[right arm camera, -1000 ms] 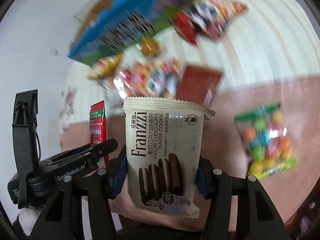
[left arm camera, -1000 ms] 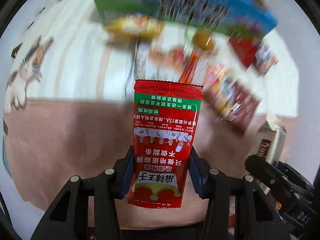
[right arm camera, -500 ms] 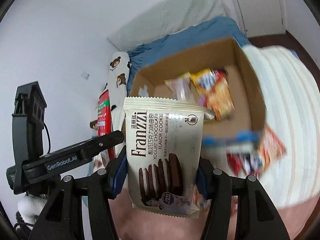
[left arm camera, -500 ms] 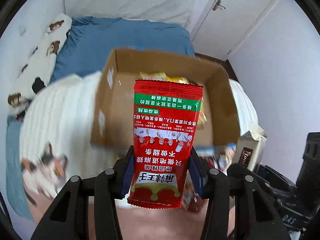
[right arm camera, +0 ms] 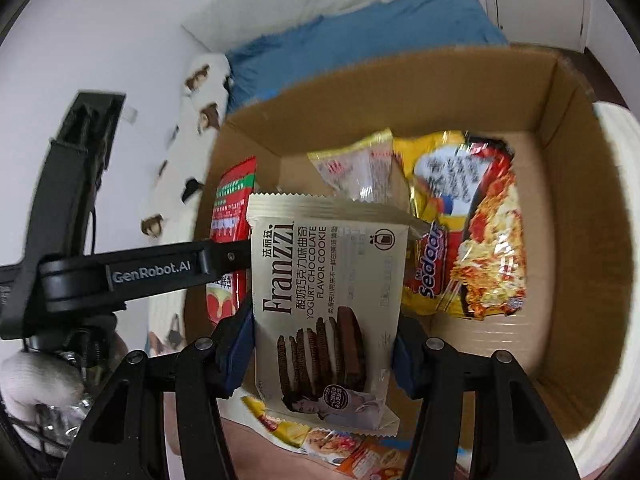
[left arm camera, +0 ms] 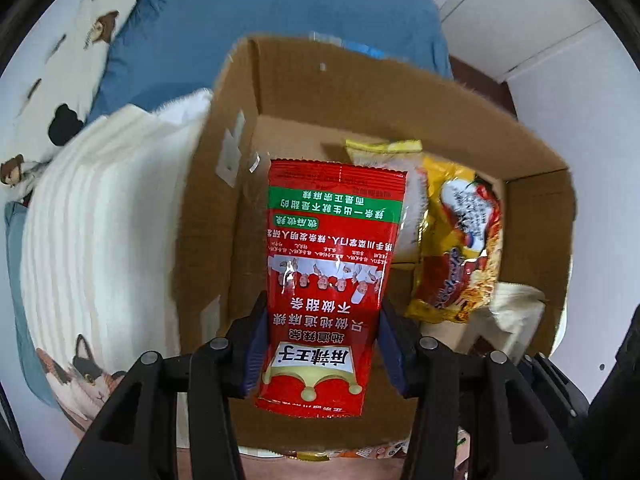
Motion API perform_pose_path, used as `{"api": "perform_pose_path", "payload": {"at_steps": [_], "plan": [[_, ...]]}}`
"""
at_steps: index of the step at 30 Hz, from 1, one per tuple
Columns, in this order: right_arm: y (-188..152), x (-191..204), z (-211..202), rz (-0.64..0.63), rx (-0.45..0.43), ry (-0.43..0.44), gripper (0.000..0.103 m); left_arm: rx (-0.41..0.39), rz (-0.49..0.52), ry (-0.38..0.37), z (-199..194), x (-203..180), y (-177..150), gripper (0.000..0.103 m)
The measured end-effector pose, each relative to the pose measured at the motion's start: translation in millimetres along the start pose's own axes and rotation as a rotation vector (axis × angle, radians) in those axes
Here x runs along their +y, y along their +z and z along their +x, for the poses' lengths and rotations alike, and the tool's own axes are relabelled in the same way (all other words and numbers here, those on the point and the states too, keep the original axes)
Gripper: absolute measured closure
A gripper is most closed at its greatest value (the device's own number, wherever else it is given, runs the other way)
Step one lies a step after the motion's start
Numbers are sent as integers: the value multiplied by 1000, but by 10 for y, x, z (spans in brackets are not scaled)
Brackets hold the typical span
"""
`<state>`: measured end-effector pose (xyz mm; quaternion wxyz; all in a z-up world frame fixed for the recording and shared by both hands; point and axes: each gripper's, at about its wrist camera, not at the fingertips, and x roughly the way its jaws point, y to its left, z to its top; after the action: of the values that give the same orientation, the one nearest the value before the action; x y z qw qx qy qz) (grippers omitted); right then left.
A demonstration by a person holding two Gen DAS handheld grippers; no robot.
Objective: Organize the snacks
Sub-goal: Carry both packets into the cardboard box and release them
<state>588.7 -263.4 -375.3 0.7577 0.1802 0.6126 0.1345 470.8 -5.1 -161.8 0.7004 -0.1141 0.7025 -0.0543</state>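
Note:
My left gripper is shut on a red spicy-strip packet, held upright over the open cardboard box. My right gripper is shut on a cream Franzzi cookie pack, also above the box. Inside the box lie a yellow-red instant noodle bag and a small yellow-edged clear packet. The right wrist view shows the left gripper's arm with the red packet beside the cookie pack. The noodle bag is also visible in the left wrist view.
The box sits on a bed with a white ribbed blanket, a blue sheet and animal-print bedding. Several loose snack packets lie just outside the box's near wall. White walls and a door stand behind.
Both grippers swept from the snack pile on the blanket to above the cardboard box, each keeping its packet. The box now fills both views.

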Motion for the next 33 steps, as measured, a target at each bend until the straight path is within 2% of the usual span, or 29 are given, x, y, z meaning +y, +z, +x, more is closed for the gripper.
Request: {"api": "perform_pose_path", "payload": {"at_steps": [6,8,9,11,12,13,15,23,25,33], "plan": [[51,-61,332,16,69,-16,42,73,11,13,290,36,-19,55],[68,-86,446,43,119,-21,38,99,20,46,356,28,-47,55],[120,-82,539,48,148,-49,22,111,18,56,395,26,-51,54],[150,-63,608,24,173,-113,2,119,23,55,426,32,-60,47],[155,-53,623,21,177,-117,2,108,25,61,414,30,-65,39],[161,-58,631,26,186,-117,3,98,26,64,395,30,-73,21],[167,-57,637,26,194,-131,3,84,28,64,357,25,-85,8],[75,-199,409,37,147,-182,3,29,20,44,139,11,-200,8],[46,-210,312,30,123,-196,2,-18,27,30,20,-10,-264,8],[-150,-215,-171,-13,-14,-273,3,-234,78,52,-518,-132,-684,8]]}}
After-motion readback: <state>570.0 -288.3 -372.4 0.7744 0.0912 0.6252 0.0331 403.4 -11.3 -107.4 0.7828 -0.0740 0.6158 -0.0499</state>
